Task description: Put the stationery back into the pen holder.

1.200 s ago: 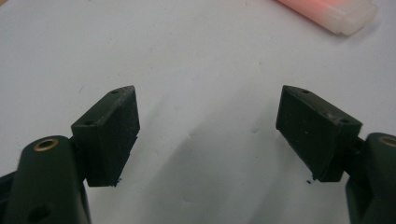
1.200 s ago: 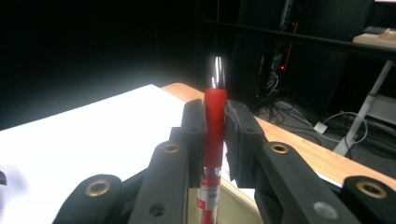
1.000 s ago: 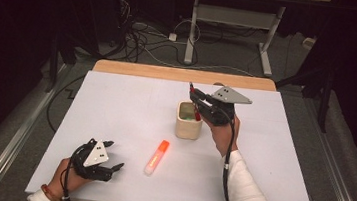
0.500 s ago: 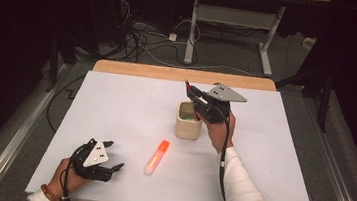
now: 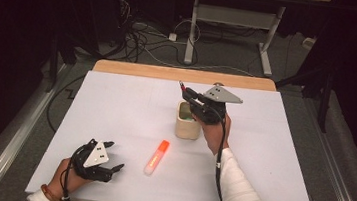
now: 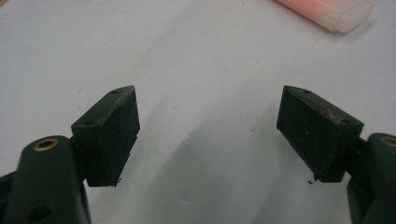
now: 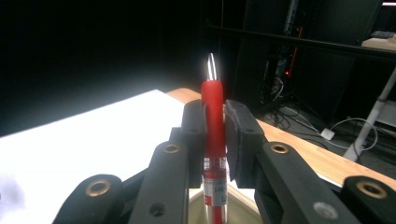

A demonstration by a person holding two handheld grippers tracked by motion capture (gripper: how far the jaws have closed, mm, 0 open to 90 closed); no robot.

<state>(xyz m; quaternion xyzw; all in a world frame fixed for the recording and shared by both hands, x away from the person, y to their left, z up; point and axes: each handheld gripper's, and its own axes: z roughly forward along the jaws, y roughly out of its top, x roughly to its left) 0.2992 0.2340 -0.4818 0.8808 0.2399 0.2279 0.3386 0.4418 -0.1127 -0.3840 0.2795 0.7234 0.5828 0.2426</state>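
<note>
White table (image 5: 116, 104), cup (image 5: 187, 126), orange highlighter (image 5: 157, 156)

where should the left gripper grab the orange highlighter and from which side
Grip the highlighter at mid-barrel, coming straight down from above. It lies flat on the table, long axis tilted slightly right of straight away, so turn the fingers to close across its narrow width, not along it. The left gripper is open beside it, and nothing crowds it.

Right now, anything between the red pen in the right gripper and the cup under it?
Nothing visible. The right gripper is shut on the red pen with a silver tip, tip up, and the pen's lower end hangs over the open mouth of the beige cylindrical cup. The orange highlighter lies apart on the white table sheet.
</note>
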